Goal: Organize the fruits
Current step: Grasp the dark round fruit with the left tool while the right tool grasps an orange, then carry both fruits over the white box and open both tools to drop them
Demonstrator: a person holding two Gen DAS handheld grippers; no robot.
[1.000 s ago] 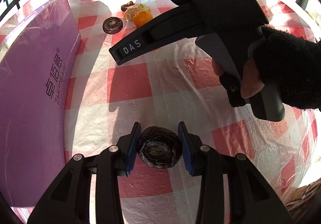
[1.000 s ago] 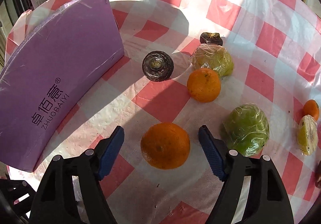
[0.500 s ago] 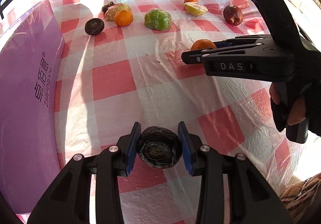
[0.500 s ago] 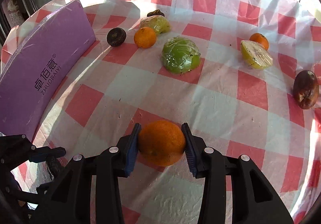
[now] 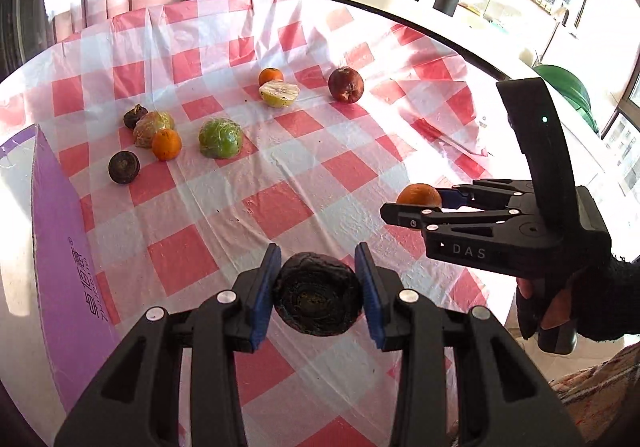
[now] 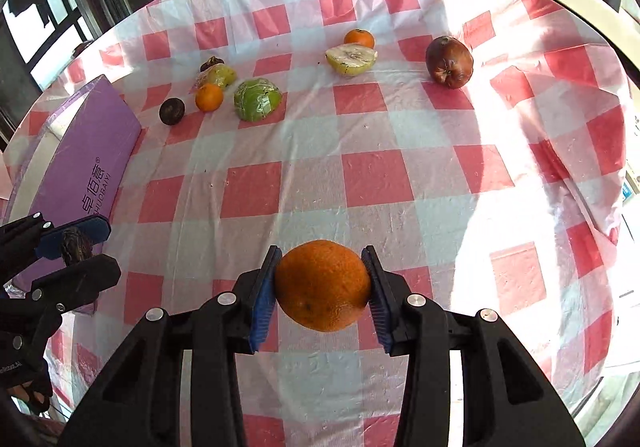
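My left gripper (image 5: 318, 293) is shut on a dark, wrinkled round fruit (image 5: 318, 301), held above the red-and-white checked cloth (image 5: 280, 183). My right gripper (image 6: 322, 293) is shut on a large orange (image 6: 323, 285), also lifted off the cloth. In the left wrist view the right gripper (image 5: 416, 203) hangs at the right with the orange (image 5: 419, 194) at its tip. In the right wrist view the left gripper (image 6: 76, 247) shows at the left edge with the dark fruit (image 6: 76, 245) between its pads.
A purple box (image 6: 86, 163) stands at the table's left. Far left lie a dark fruit (image 6: 172, 111), a small orange (image 6: 209, 97), wrapped fruits (image 6: 218, 75) and a green wrapped half (image 6: 257, 99). Farther right are a cut pale fruit (image 6: 351, 57), a small orange (image 6: 359, 38) and a dark red fruit (image 6: 449, 62).
The right gripper closed on the large orange, lifted it and carried it away from the far-left fruits. The left gripper rose and tilted up with the dark fruit still gripped.
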